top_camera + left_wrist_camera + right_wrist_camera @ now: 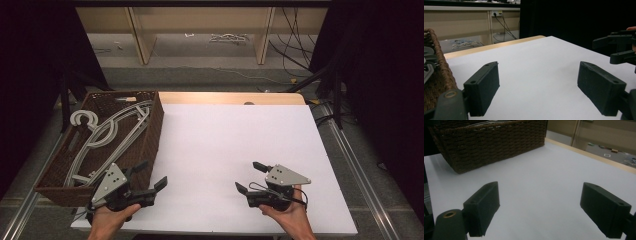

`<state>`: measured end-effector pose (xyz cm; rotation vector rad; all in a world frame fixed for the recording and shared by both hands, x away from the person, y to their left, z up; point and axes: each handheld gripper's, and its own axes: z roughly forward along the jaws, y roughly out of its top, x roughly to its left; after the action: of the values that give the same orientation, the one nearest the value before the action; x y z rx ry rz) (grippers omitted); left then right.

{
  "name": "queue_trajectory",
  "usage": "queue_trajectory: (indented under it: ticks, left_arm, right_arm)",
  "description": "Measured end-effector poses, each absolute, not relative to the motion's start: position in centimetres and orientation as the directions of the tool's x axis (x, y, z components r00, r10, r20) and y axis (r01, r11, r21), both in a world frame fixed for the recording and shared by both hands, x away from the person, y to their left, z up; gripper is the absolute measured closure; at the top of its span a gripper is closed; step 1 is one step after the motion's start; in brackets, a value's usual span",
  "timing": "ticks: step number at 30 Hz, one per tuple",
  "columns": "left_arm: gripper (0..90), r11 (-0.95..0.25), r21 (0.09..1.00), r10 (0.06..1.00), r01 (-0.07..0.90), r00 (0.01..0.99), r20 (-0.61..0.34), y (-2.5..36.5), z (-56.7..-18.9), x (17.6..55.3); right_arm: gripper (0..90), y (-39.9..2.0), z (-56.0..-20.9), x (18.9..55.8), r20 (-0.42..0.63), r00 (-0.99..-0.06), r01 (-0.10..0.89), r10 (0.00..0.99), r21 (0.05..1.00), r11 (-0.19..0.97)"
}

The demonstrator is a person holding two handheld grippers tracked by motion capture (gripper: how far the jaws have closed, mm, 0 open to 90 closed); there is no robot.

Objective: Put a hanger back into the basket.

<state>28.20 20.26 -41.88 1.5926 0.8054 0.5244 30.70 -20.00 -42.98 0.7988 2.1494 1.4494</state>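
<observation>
Both hands sit low at the near edge of the white table [240, 145]. Left gripper [150, 177] jaws spread wide, nothing between them, parked just beside the wicker basket [152, 135]. Right gripper [250, 177] also spread and empty, well apart from the basket, over bare tabletop.

The grey track pieces [107, 135] lie inside the basket: several long curved rails overlapping one another, plus 1 small ring-shaped piece [84, 119] toward the far left corner. Nothing out on the table yet.

My read: the step in hand is the first pick from the basket, and the left gripper is placed for it.

- Lift over the near wall, not through it; the rim stands high.
- Take the topmost rail, since the pieces interlock and a lower one would likely drag others.
- Pinch across the narrow width of the rail, near its middle, so it doesn't swing.
- Right gripper could steady the basket if it slides.
</observation>
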Motion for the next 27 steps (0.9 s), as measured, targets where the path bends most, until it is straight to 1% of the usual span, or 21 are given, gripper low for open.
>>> queue_trajectory:
  ticks: [2,4,6,7,8,10,14,15,17,18,19,20,24,25,26,27]
  left_arm:
    - [16.6,-0.039,0.978,0.737,0.206,0.666,-0.111,20.3,-42.0,28.1]
    - [16.5,-0.044,0.980,0.738,0.192,0.668,-0.097,20.3,-42.1,28.0]
    - [16.1,-0.041,0.980,0.739,0.194,0.666,-0.101,20.1,-42.3,27.9]
    - [15.9,-0.041,0.980,0.741,0.194,0.664,-0.101,20.1,-42.5,27.8]
    - [15.9,-0.044,0.980,0.741,0.196,0.664,-0.100,20.0,-42.6,27.8]
    - [15.9,-0.078,0.979,0.742,0.186,0.667,-0.068,20.0,-42.9,27.7]
    - [15.9,-0.078,0.980,0.747,0.181,0.662,-0.063,19.8,-43.0,27.4]
    - [15.9,-0.084,0.981,0.747,0.177,0.663,-0.056,19.8,-43.0,27.4]
    - [15.9,-0.072,0.983,0.743,0.172,0.666,-0.062,19.8,-43.2,27.4]
    - [15.9,-0.078,0.981,0.746,0.176,0.663,-0.060,19.8,-43.2,27.4]
    - [15.9,-0.084,0.980,0.749,0.180,0.660,-0.057,19.8,-43.2,27.3]
    - [15.9,-0.084,0.980,0.749,0.179,0.660,-0.057,19.8,-43.2,27.3]
    - [15.9,-0.085,0.979,0.751,0.184,0.658,-0.058,19.8,-43.3,27.3]
    - [15.9,-0.083,0.979,0.750,0.187,0.658,-0.062,19.8,-43.3,27.3]
    - [15.9,-0.082,0.979,0.750,0.187,0.658,-0.063,19.7,-43.3,27.3]
    - [15.9,-0.083,0.979,0.750,0.188,0.658,-0.063,19.7,-43.3,27.3]
  right_arm:
    - [16.8,-20.0,-43.0,30.5,-0.010,-0.748,0.242,0.664,0.927,0.287]
    - [16.8,-20.0,-43.0,30.4,-0.022,-0.742,0.231,0.670,0.930,0.286]
    - [16.8,-20.0,-43.1,30.2,-0.007,-0.745,0.244,0.667,0.928,0.282]
    - [16.8,-20.0,-43.2,30.1,-0.019,-0.740,0.231,0.672,0.932,0.280]
    - [16.8,-20.0,-43.2,29.9,-0.003,-0.743,0.250,0.670,0.927,0.281]
    - [16.8,-20.0,-43.3,29.7,-0.007,-0.740,0.242,0.673,0.931,0.275]
    - [16.8,-20.1,-43.5,29.0,-0.008,-0.740,0.251,0.672,0.924,0.287]
    - [16.8,-20.1,-43.5,28.8,0.005,-0.740,0.264,0.673,0.922,0.284]
    - [16.8,-20.1,-43.6,28.6,0.006,-0.736,0.269,0.677,0.920,0.285]
    - [16.8,-20.1,-43.6,28.5,-0.005,-0.735,0.256,0.678,0.924,0.284]
    - [16.8,-20.1,-43.7,28.3,0.010,-0.733,0.273,0.681,0.920,0.280]
    - [16.8,-20.2,-43.7,28.3,-0.005,-0.733,0.258,0.681,0.924,0.284]
    - [16.8,-20.3,-43.7,27.9,0.011,-0.732,0.273,0.681,0.921,0.278]
    - [16.8,-20.4,-43.7,27.9,-0.005,-0.732,0.256,0.681,0.925,0.281]
    - [16.7,-20.4,-43.8,27.7,0.014,-0.726,0.279,0.688,0.920,0.275]
    - [16.7,-20.5,-43.8,27.6,0.016,-0.723,0.280,0.690,0.921,0.271]
